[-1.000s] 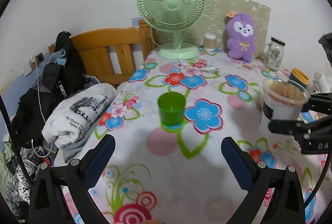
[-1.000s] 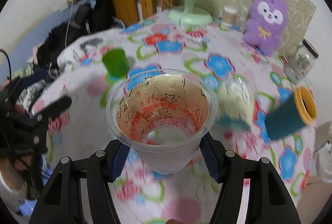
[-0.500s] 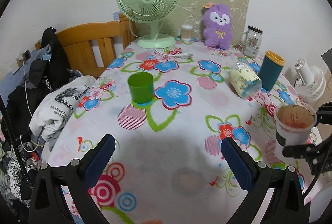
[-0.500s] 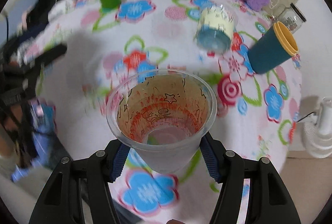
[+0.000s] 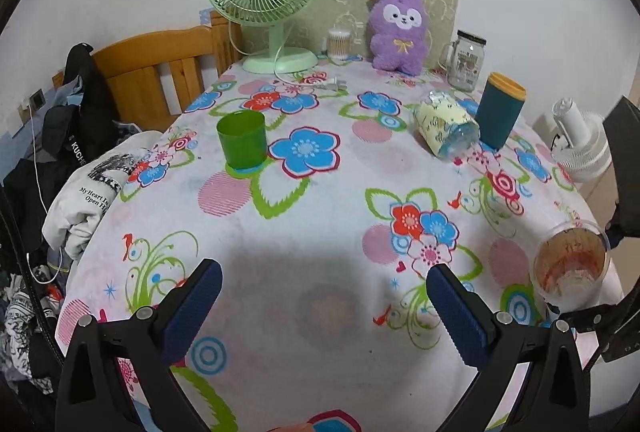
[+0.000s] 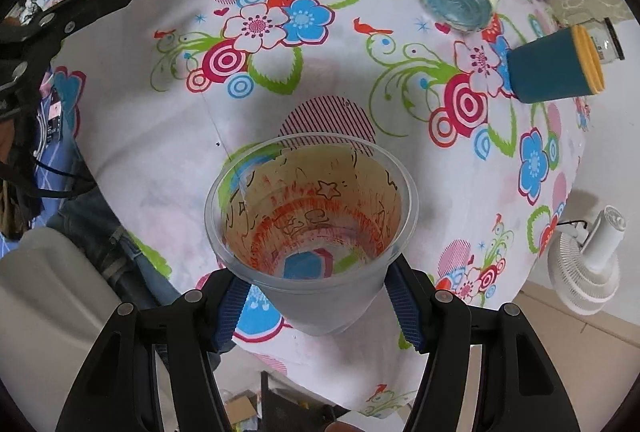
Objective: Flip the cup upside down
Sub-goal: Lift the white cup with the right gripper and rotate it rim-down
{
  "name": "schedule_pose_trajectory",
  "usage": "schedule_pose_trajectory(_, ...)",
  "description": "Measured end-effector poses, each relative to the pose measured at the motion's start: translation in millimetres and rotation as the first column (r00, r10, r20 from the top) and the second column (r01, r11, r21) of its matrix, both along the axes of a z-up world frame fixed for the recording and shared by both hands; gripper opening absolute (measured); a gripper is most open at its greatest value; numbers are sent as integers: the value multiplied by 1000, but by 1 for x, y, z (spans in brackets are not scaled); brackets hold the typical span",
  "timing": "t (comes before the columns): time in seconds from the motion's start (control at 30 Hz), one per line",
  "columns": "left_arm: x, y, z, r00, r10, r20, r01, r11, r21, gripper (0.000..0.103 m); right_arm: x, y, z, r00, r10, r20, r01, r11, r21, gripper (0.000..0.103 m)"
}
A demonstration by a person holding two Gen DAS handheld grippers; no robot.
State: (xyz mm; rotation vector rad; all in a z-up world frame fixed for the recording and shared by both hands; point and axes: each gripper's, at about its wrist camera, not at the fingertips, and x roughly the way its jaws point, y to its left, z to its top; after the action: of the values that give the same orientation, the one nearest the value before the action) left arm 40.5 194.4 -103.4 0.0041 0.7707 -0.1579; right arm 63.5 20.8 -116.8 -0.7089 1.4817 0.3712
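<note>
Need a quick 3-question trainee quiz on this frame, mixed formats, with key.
1. True or false: the right tool grips the clear cup with its mouth facing down.
2. Which is lying on its side on the tablecloth? A) green cup B) yellow patterned glass C) teal tumbler
3. Fill in: the left tool is ____ and holds nothing.

Key: 1 false; 2 B; 3 open
</note>
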Motion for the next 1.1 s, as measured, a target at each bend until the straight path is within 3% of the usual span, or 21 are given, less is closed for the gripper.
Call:
schedule_pose_trajectory(0.47, -3, 16, -8, 998, 57, -28, -57, 998, -4, 103, 34, 28, -4, 998, 60, 0, -60, 998, 32, 68)
schedule_pose_trajectory(0.6, -1, 19, -9, 997, 65, -35, -65, 998, -13, 103, 38, 28, 5, 998, 58, 24, -59, 998, 31, 80)
schedule_pose_trajectory(1.1, -3, -8, 15, 1000, 1, -22, -1, 1000, -22, 103, 21, -7, 54, 994, 15, 106, -38, 976, 216, 85)
